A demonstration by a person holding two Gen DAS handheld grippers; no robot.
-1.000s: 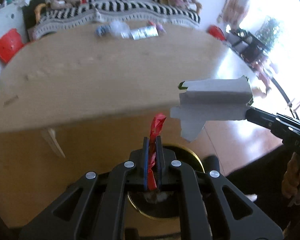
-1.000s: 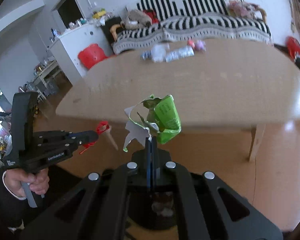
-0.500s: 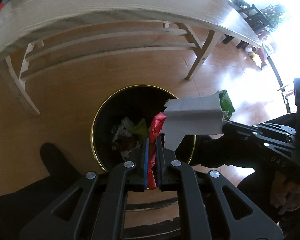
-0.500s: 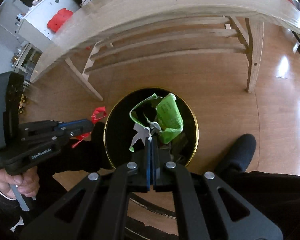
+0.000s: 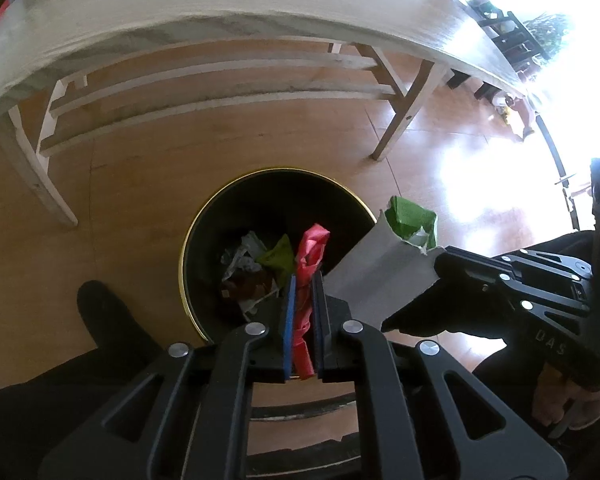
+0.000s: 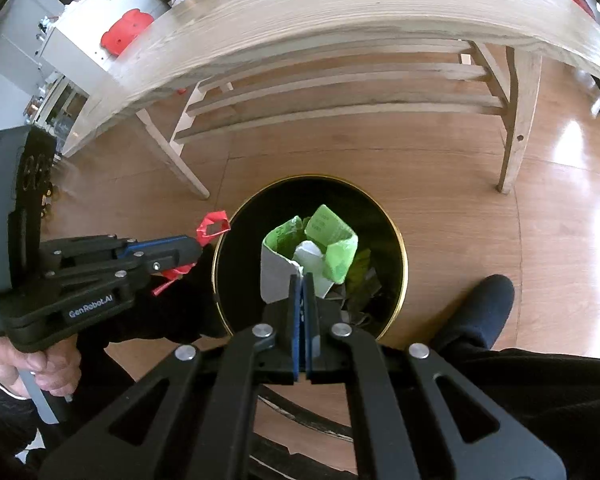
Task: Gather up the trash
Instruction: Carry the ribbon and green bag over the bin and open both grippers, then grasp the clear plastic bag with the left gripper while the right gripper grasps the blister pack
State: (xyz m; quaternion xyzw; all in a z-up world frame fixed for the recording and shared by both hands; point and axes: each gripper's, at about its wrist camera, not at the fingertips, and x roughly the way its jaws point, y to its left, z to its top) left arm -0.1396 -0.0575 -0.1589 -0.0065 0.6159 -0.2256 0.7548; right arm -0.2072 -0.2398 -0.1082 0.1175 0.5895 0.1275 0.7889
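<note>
A round black trash bin (image 5: 204, 240) with a thin gold rim stands on a glossy wooden floor (image 5: 140, 184), seen from above by both wrist cameras. At the bottom of the bin lies a loose heap of discarded wrappers (image 5: 256, 268): crumpled silvery foil, an olive-green scrap and darker brownish pieces, all jumbled together. The left gripper (image 5: 303, 280) points steeply down over the bin, its blue-padded jaws pressed together on a twisted red wrapper (image 5: 310, 256); the wrapper runs up between the pads and its crumpled free end sticks out past the fingertips, over the bin's open mouth. In the right wrist view the same gripper comes in from the left with the red wrapper's end just over the bin's left rim. The right gripper (image 6: 302, 280) also points steeply down, its jaws closed tight on a torn green packet (image 6: 328, 248) with a grey-white inner lining; the packet fans out beyond the fingertips and hangs over the middle of the bin opening. In the left wrist view that packet shows as a grey sheet with a green torn edge, held above the bin's right rim. A hand (image 6: 40, 364) grips the left tool's handle at the lower left of the right view. A dark shoe (image 6: 480, 308) rests on the floor just beside the bin. Behind the bin stands a pale wooden table (image 6: 340, 8), its legs and lower rails visible beneath the top.
</note>
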